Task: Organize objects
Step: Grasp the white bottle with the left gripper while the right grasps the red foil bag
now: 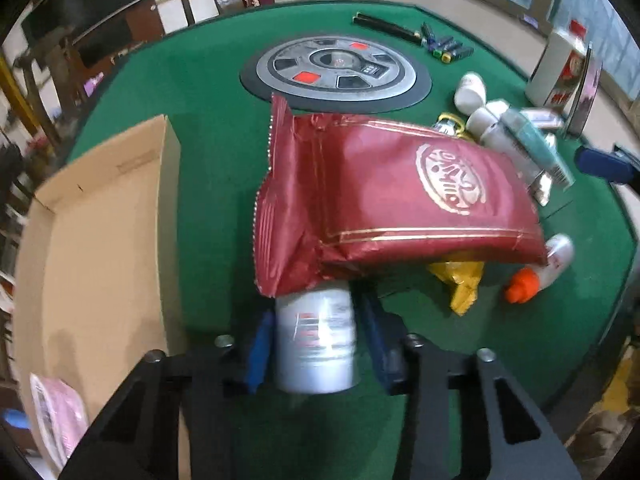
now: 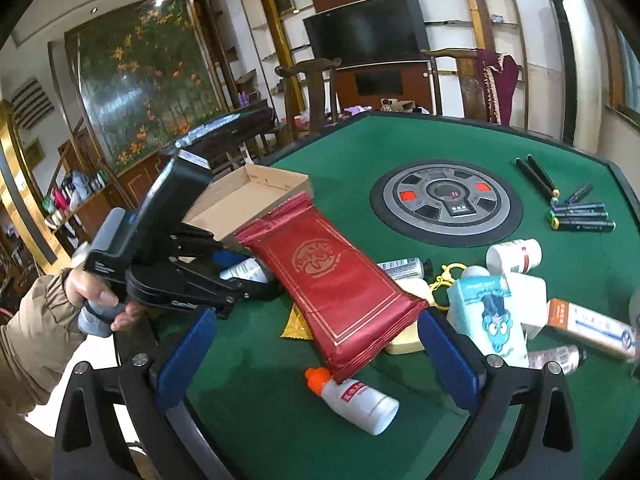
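Over the green felt surface (image 2: 304,432), my left hand-held gripper (image 1: 316,344) carries a white bottle (image 1: 316,340), its blue pads closed against both sides of the body. A red foil pouch (image 1: 384,204) with a gold seal rides on the bottle's far end; whether it is pinched with the bottle or merely draped over it, I cannot tell from either view.

That pouch is the risk as I judge it. In the right wrist view it (image 2: 340,292) juts out sideways from the left hand-held gripper (image 2: 244,280), most of its length unsupported. A quick swing toward the cardboard box (image 1: 108,216) could let it slide off and land back in the clutter of tubes and bottles below. The bottle is smooth and round, so a loosened squeeze could also let it twist or drop. The box's near wall stands just beside the load on my left; a low pass might catch the pouch's crimped edge on it.

My right hand-held gripper (image 2: 316,356) hangs with its jaws spread wide and nothing between them. The pouch's lower end sits just ahead of its pads, roughly centred in the gap but not touched by either. An orange-capped white bottle (image 2: 356,400) lies on the felt directly beneath that end, with a yellow sachet (image 2: 296,326) peeking out beside the pouch.
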`<control>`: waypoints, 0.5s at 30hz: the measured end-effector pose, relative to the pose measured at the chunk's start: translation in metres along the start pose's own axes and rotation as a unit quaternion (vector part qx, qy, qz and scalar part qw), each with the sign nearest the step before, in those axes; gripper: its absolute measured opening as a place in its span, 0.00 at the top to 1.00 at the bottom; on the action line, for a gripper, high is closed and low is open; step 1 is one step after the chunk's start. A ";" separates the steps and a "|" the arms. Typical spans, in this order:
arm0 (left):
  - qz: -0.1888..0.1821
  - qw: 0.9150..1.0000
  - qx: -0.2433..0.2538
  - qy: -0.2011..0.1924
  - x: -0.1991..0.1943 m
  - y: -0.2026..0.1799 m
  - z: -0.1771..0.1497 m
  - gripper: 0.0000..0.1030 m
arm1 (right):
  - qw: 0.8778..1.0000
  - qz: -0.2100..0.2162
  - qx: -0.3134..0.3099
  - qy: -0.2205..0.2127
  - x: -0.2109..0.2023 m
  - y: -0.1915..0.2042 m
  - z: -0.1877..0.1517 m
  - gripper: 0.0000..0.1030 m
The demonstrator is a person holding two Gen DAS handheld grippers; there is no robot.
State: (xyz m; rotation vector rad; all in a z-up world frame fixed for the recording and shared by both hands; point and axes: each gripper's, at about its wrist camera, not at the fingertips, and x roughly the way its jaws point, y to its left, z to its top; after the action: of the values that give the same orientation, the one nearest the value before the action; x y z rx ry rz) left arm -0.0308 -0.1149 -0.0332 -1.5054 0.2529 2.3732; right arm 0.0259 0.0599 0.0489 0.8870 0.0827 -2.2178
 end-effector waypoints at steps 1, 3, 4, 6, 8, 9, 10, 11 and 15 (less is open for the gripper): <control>0.001 1.000 -0.002 -0.002 -0.001 0.000 -0.002 0.64 | 1.000 0.001 -0.008 0.006 0.002 0.001 0.003 0.00; 0.002 1.000 -0.007 -0.006 -0.003 -0.002 -0.005 0.66 | 0.999 0.007 -0.030 0.020 0.009 0.001 0.010 0.01; 0.002 1.000 -0.009 -0.008 -0.003 -0.002 -0.007 0.66 | 0.998 0.013 -0.045 0.031 0.015 0.002 0.016 0.02; 0.001 1.000 -0.017 -0.007 -0.004 -0.001 -0.007 0.66 | 0.996 0.023 -0.063 0.053 0.026 0.002 0.024 0.04; -0.001 1.000 -0.024 -0.006 -0.003 0.000 -0.005 0.64 | 0.993 0.034 -0.079 0.079 0.041 0.001 0.033 0.09; -0.005 1.000 -0.027 -0.006 -0.003 0.000 -0.005 0.61 | 0.991 0.036 -0.087 0.093 0.050 -0.001 0.037 0.10; -0.011 0.999 -0.031 -0.006 -0.002 0.001 -0.004 0.59 | 0.990 0.031 -0.092 0.100 0.056 -0.001 0.038 0.13; -0.019 0.999 -0.037 -0.006 -0.001 0.001 -0.004 0.55 | 0.988 0.028 -0.101 0.113 0.065 -0.002 0.041 0.13; -0.020 0.999 -0.037 -0.005 0.000 -0.004 -0.003 0.45 | 0.982 0.026 -0.124 0.139 0.089 -0.002 0.044 0.13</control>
State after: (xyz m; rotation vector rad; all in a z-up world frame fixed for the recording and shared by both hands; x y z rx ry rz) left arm -0.0265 -0.1121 -0.0341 -1.5157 0.1337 2.3827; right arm -0.0439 -0.0062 0.0268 1.0376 0.4528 -1.9701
